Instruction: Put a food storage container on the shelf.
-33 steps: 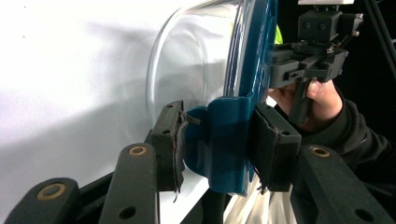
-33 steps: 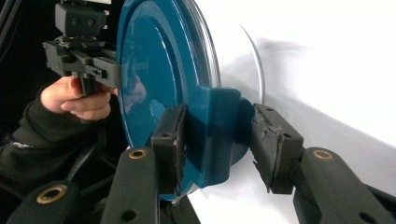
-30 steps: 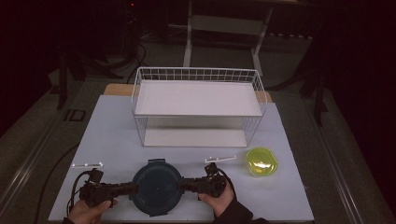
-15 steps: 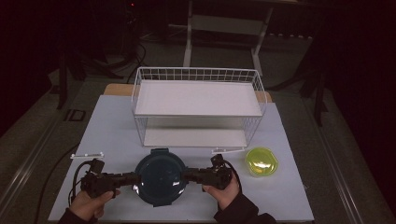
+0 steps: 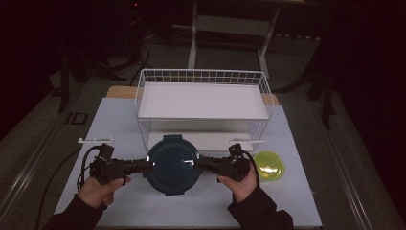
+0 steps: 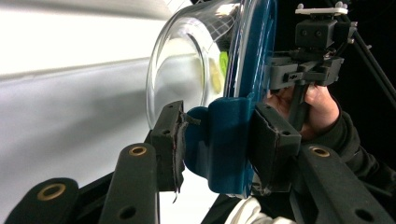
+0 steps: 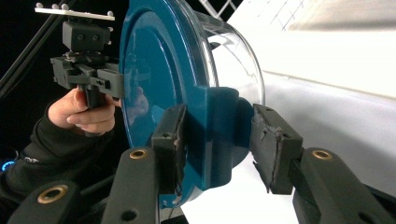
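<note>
Above the white counter, my left fingers and right fingers clench the side latches of the blue-lidded glass container, now lifted higher and nearer the wire shelf rack than a second ago, presumably its destination; yellow lid stays put.

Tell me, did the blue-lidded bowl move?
Yes. The bowl, held in both claws, went from the table's near edge toward the wire rack; its far rim now overlaps the rack's bottom shelf in the high view.

Black hand-held gripper with brass-coloured pivot bushings, worn foam pads and trailing cable; dark sleeves.
</note>
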Action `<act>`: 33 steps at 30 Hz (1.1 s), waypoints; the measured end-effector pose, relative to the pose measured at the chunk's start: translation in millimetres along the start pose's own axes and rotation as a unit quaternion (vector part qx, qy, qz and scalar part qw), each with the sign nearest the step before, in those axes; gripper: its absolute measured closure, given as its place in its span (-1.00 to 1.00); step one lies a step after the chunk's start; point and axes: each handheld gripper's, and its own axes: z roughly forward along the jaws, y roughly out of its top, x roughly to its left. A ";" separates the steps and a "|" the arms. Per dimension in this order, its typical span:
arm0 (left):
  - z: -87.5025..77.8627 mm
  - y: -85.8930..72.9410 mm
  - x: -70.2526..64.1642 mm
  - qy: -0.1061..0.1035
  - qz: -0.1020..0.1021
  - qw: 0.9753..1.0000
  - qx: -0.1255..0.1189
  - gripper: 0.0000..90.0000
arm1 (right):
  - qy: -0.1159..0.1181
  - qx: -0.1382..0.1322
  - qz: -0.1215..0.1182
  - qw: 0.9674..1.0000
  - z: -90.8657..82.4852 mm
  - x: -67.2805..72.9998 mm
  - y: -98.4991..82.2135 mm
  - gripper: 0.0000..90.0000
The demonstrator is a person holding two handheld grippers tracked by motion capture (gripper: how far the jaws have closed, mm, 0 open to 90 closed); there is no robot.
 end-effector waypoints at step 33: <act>43.4 119.0 -40.7 -0.020 0.064 0.998 -0.014 0.27 | -0.030 -0.091 -0.005 0.995 -76.4 -3.5 97.3 0.26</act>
